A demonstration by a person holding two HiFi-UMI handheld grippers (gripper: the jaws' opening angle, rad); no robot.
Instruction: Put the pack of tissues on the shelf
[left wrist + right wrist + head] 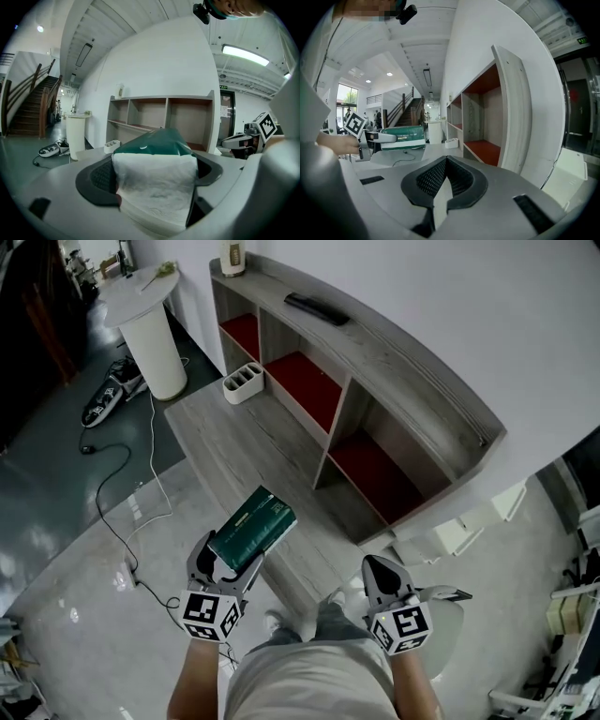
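A dark green pack of tissues [253, 528] with a white end [154, 187] is clamped between the jaws of my left gripper [228, 559], held above the floor in front of the low grey platform [253, 442]. The same pack [404, 137] shows at the left in the right gripper view. The grey shelf unit [375, 371] with red-floored compartments [380, 474] stands ahead along the curved white wall. My right gripper [380, 575] hangs at the lower right, its jaws closed together with nothing between them [445, 180].
A white caddy [244, 382] stands on the platform near the shelf's left end. A black remote [317, 307] and a bottle [232, 257] rest on the shelf top. A white round pedestal table [155, 329] and cables [122, 512] lie to the left.
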